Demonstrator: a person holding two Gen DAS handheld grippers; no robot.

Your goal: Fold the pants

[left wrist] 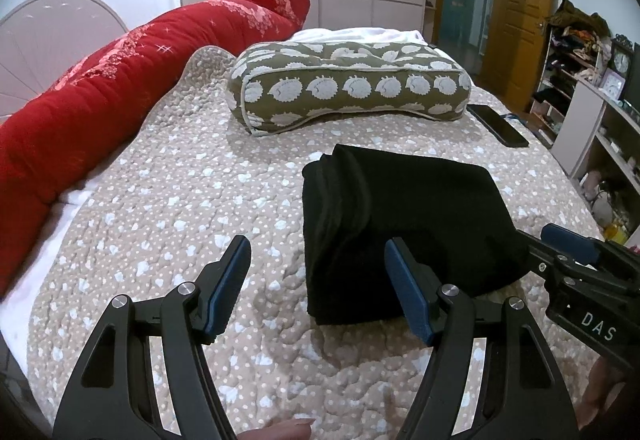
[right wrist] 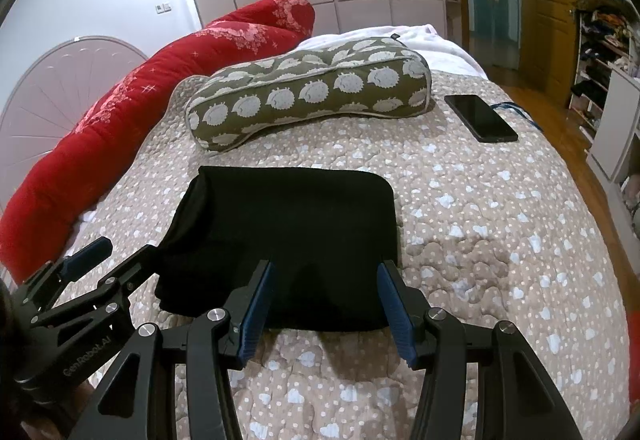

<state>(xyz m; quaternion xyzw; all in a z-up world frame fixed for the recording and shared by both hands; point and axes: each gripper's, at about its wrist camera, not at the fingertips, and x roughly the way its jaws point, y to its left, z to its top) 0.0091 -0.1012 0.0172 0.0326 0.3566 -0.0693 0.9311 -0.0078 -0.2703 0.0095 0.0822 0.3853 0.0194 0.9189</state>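
Note:
The black pants lie folded into a compact rectangle on the patterned bedspread; they also show in the right wrist view. My left gripper is open and empty, its right finger at the pants' near left edge. It appears in the right wrist view at the pants' left side. My right gripper is open and empty over the pants' near edge. It appears in the left wrist view at the pants' right side.
A green hedgehog-print pillow lies beyond the pants. A red quilt runs along the left. A black phone lies at the right of the bed. Shelves and a wooden door stand at the right.

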